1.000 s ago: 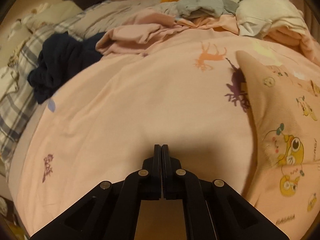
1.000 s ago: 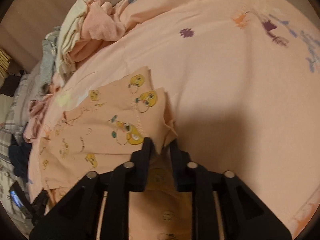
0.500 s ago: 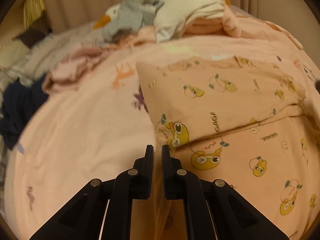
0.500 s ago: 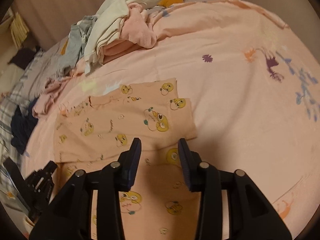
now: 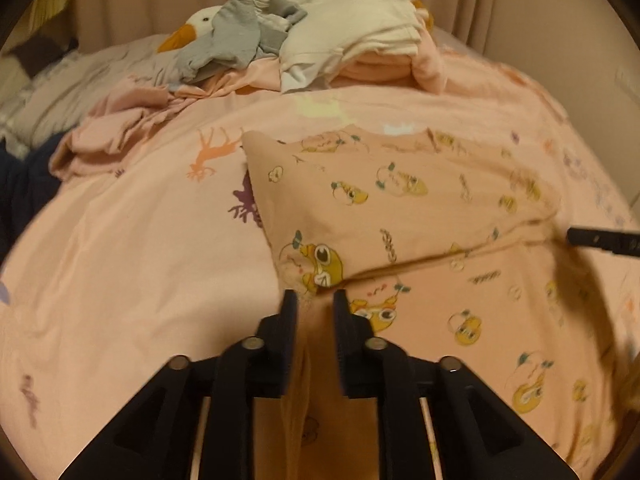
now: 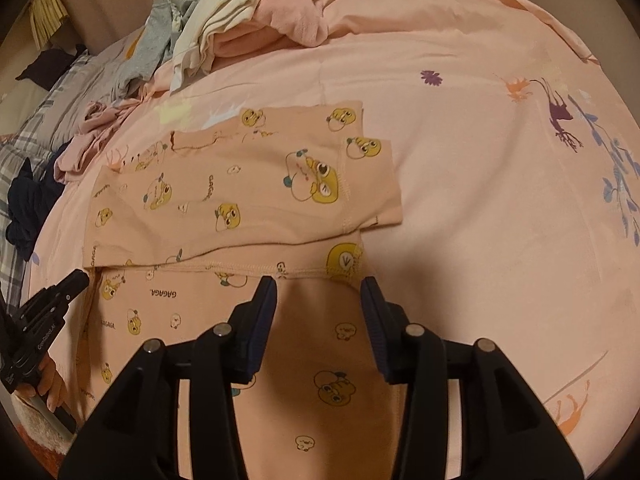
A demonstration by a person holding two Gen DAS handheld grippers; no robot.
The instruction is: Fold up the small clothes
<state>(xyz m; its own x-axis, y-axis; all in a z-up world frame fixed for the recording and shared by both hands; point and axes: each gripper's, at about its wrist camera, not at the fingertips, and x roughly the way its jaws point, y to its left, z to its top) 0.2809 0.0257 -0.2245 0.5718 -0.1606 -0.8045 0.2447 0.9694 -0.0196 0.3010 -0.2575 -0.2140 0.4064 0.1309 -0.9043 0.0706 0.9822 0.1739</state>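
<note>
A small peach garment (image 5: pixel 400 208) printed with yellow cartoon ducks lies flat on the pink bedsheet (image 5: pixel 140 240), its far part folded over the near part. My left gripper (image 5: pixel 314 304) hovers at the fold's left end. Its jaws are opening, a narrow gap shows between them, and the cloth lies below rather than pinched. In the right wrist view the garment (image 6: pixel 240 200) fills the middle. My right gripper (image 6: pixel 320 292) stands open over its near part, pads clear of the fabric. The left gripper (image 6: pixel 52 304) and the hand (image 6: pixel 48 380) holding it show at the left edge.
At the back of the bed is a heap of clothes: white (image 5: pixel 352 36), grey (image 5: pixel 236 44) and pink (image 5: pixel 116 128) pieces around a goose plush (image 5: pixel 192 28). A dark navy garment (image 6: pixel 28 204) and plaid bedding (image 6: pixel 12 152) lie left. Curtains hang behind.
The right jaws let go of the garment's corner and widened. The left jaws went from shut to slightly apart. The flap now lies folded over, and both grippers drew back toward the near side.
</note>
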